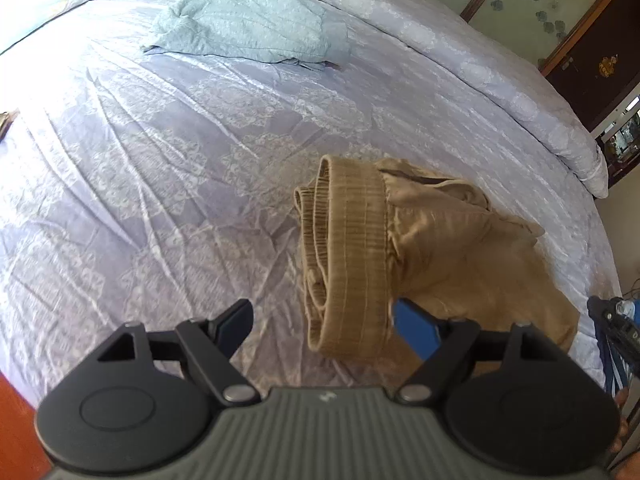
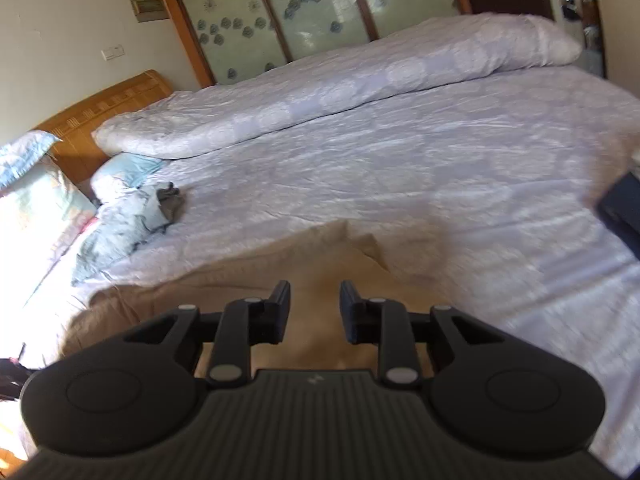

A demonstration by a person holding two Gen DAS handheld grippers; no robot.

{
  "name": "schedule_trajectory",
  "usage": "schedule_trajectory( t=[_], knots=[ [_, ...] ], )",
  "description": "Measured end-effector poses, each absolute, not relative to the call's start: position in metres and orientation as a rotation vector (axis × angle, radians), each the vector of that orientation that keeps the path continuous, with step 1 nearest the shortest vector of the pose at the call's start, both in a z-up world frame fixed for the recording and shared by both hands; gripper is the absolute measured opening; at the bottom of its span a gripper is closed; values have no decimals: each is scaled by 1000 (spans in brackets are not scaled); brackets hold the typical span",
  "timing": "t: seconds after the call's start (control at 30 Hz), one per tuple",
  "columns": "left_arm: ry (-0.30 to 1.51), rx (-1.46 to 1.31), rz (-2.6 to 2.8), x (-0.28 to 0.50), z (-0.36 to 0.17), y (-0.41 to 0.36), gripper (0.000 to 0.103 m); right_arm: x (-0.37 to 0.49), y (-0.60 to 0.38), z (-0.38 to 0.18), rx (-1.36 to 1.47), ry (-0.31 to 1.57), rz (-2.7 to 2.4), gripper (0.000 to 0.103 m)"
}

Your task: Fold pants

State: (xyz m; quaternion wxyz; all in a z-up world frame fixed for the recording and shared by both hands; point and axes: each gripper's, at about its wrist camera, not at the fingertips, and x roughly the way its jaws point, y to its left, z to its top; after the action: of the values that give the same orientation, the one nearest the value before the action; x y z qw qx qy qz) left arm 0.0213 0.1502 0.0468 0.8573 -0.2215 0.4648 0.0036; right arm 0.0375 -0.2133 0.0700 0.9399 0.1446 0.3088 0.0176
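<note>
The tan pants (image 1: 420,248) lie in a bunch on the bed (image 1: 160,160), near its close edge. The left hand-held gripper (image 1: 324,320) hangs just over them with its jaws spread wide and holding nothing. The thick waistband (image 1: 352,256) sits right ahead of it, running away from the hand, and the rest of the pants spreads off to the right. The right hand-held gripper (image 2: 315,312) is over the pants too, jaws partly apart and empty. The left one looks better placed for the waistband. There is lots of bare sheet to the left and further in for laying the pants flat.
</note>
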Motion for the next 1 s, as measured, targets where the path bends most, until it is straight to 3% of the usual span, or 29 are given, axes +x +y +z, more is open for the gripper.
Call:
schedule_trajectory(
  t=[0.13,0.23,0.33,0.43,0.6,0.73,0.8,0.87,1.0],
  knots=[
    [954,-496,80,6,50,166,82,14,-233,62,445,620,-26,41],
    [989,-549,45,6,46,168,78,23,-246,53,525,670,-79,46],
    [1027,-540,13,6,41,150,76,35,-259,41,636,699,-95,46],
    [1074,-521,-19,9,31,129,74,47,-261,29,710,736,-81,2],
    [1113,-500,13,15,20,114,72,41,-242,28,492,703,-213,2],
    [1117,-566,-4,14,17,120,75,21,-254,25,585,708,-220,14],
    [1105,-620,-24,13,16,127,78,8,-259,31,629,672,-210,29],
    [1101,-699,-51,15,13,135,79,-2,-265,35,681,647,-189,50],
    [1103,-808,-70,26,2,140,79,-4,-282,27,853,646,-161,55]
  ],
)
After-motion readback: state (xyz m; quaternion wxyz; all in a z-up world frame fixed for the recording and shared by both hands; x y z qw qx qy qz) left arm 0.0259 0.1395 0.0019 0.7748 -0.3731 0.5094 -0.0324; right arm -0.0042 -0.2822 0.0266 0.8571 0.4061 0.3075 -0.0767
